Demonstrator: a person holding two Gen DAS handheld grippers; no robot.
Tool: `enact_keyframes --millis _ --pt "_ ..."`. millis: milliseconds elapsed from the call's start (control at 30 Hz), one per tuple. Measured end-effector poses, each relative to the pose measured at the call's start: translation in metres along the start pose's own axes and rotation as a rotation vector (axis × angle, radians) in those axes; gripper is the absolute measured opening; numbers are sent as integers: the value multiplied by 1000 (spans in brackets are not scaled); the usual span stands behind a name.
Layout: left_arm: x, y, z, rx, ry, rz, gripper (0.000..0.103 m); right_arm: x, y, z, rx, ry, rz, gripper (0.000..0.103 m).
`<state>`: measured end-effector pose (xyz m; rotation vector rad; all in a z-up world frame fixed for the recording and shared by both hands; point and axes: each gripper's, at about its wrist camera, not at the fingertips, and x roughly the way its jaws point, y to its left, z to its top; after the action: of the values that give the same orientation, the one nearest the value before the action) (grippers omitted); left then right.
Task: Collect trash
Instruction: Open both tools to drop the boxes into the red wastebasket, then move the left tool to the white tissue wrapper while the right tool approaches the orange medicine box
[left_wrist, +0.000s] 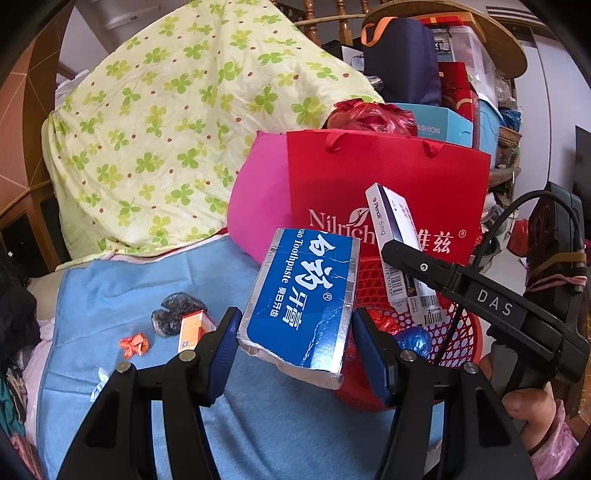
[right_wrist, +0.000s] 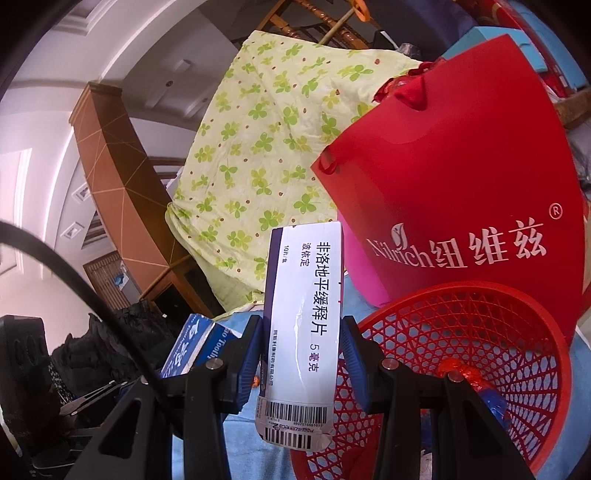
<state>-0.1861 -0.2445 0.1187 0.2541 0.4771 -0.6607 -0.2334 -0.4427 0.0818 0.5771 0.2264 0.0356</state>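
From the left wrist, the left gripper (left_wrist: 295, 339) is clamped on a blue toothpaste box (left_wrist: 303, 299), its pads pressing the box's two long sides, so the box's long axis runs forward and up, away from the camera. The red mesh basket (left_wrist: 458, 332) sits just to the right of and behind the box, partly hidden by it, on the blue blanket (left_wrist: 147, 280). Above the basket, the right gripper (left_wrist: 410, 258) comes in from the right holding a white medicine box (left_wrist: 397, 236). More litter, an orange wrapper (left_wrist: 135, 344), a small orange box (left_wrist: 194, 328) and a grey crumpled piece (left_wrist: 177, 310), lies on the blanket to the left.

From the right wrist, the right gripper (right_wrist: 302, 354) is closed on the medicine box (right_wrist: 303, 325), held upright with its long axis vertical. The basket (right_wrist: 461, 350) lies immediately to the right and below, rim near the gripper; this hand looks nearer the opening, so a short shift right should put the box over it. The toothpaste box (right_wrist: 195, 347) shows at left.
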Motion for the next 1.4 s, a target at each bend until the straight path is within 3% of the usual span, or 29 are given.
enact_keyframes --millis 333,567,633,700,767,933,1167,1400 --pt "16 -18 5 19 6 -48 63 -15 -33 8 123 -38 -11 47" --pt "43 -25 5 -21 51 -137 64 -19 -56 11 205 -33 -28 48" --pt "56 -26 5 -40 81 -162 64 -20 -61 11 234 -32 -43 55" --pt "67 -25 3 -55 110 -176 64 -22 -69 11 279 -39 -47 70" --pt "75 -23 -3 -68 134 -177 64 -24 -75 11 303 -51 -55 71" --pt "75 -6 -22 -93 160 -160 64 -18 -74 13 294 -47 -64 71" --pt "58 48 -55 -149 192 -62 64 0 -38 8 181 -22 -41 71" --pt "33 124 -97 -280 213 72 64 21 33 -6 -19 -29 91 71"
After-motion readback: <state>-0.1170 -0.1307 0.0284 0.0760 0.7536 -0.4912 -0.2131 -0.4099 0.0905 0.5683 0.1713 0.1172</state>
